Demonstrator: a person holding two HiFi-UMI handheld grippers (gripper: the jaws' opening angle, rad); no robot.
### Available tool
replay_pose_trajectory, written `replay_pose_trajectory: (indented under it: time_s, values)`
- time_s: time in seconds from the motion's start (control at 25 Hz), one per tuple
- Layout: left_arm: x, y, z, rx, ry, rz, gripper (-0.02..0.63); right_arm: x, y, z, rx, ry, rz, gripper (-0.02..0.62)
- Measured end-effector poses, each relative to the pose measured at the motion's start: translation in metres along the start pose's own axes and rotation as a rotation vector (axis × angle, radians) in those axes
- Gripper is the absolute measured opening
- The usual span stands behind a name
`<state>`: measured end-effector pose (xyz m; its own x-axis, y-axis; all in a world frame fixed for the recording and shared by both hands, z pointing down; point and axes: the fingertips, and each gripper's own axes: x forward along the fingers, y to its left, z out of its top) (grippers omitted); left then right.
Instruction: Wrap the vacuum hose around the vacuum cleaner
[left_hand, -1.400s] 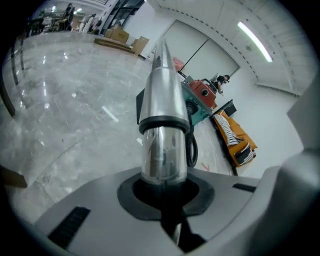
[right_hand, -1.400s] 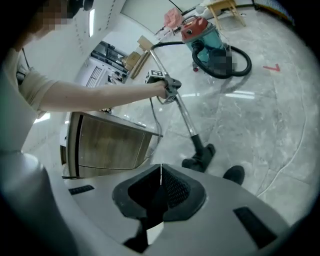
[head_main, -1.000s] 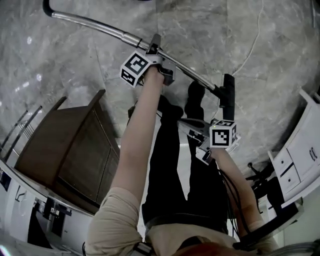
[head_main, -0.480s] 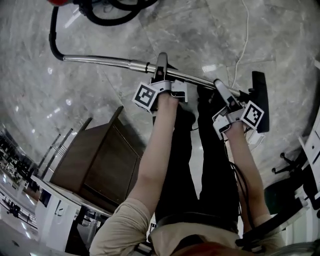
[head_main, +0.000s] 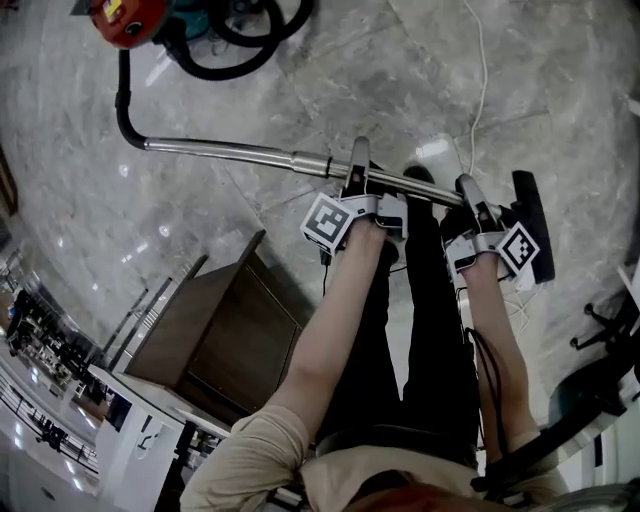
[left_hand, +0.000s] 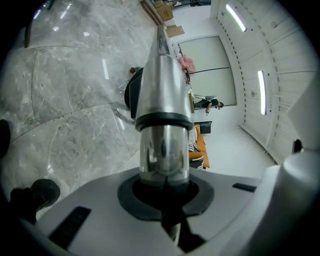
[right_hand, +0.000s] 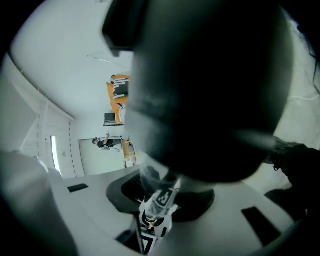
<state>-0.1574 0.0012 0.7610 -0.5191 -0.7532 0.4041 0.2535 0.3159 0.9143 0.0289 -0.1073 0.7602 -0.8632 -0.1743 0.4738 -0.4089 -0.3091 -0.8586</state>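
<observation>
Head view: left gripper (head_main: 357, 175) clamped on wand (head_main: 230, 152), right gripper (head_main: 468, 190) jaws have just been closing round it, not yet seated; we risk floor head (head_main: 533, 225) just beyond swinging and twisting it loose.

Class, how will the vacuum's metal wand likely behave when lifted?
The metal wand looks rigid, so it should lift straight, without sagging. The floor head at one end and black hose at the other will probably drag on it. Its polished surface may slip.
</observation>
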Motion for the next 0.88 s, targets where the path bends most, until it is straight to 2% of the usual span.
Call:
replay_pose_trajectory:
  time_s: [0.12, 0.2, 0.32, 0.44, 0.52, 0.56, 0.64, 0.68, 0.72, 0.8, 0.88]
  values:
    - [-0.003, -0.009, -0.003, -0.045, -0.003, -0.042, 0.034, -0.006, 0.013, -0.001, -0.044, -0.002, 0.026, 0.112]
    - [-0.005, -0.014, -0.008, -0.051, 0.026, -0.074, 0.034, -0.011, 0.025, -0.001, -0.082, -0.009, 0.040, 0.110]
    - [-0.004, -0.022, -0.023, -0.017, 0.159, -0.099, 0.040, -0.017, 0.046, 0.002, -0.151, -0.017, 0.058, 0.110]
    - [-0.006, -0.036, -0.045, -0.008, 0.286, -0.112, 0.074, -0.028, 0.069, 0.012, -0.224, -0.016, 0.040, 0.110]
    - [-0.010, -0.046, -0.062, -0.001, 0.380, -0.138, 0.119, -0.033, 0.087, 0.025, -0.257, -0.013, 0.037, 0.110]
    - [-0.014, -0.050, -0.068, -0.001, 0.431, -0.140, 0.177, -0.035, 0.097, 0.032, -0.275, -0.009, 0.041, 0.110]
    - [-0.026, -0.060, -0.078, 0.018, 0.531, -0.121, 0.227, -0.037, 0.118, 0.048, -0.332, 0.002, 0.033, 0.110]
    - [-0.033, -0.066, -0.079, 0.070, 0.581, -0.097, 0.229, -0.039, 0.129, 0.057, -0.373, 0.008, 0.011, 0.110]
    - [-0.040, -0.070, -0.078, 0.163, 0.639, -0.061, 0.232, -0.040, 0.141, 0.068, -0.416, 0.011, -0.020, 0.110]
    - [-0.056, -0.072, -0.071, 0.414, 0.789, 0.033, 0.232, -0.034, 0.172, 0.085, -0.482, 0.016, -0.068, 0.110]
    - [-0.080, -0.068, -0.065, 0.642, 0.959, 0.135, 0.232, -0.020, 0.209, 0.091, -0.537, 0.036, -0.062, 0.110]
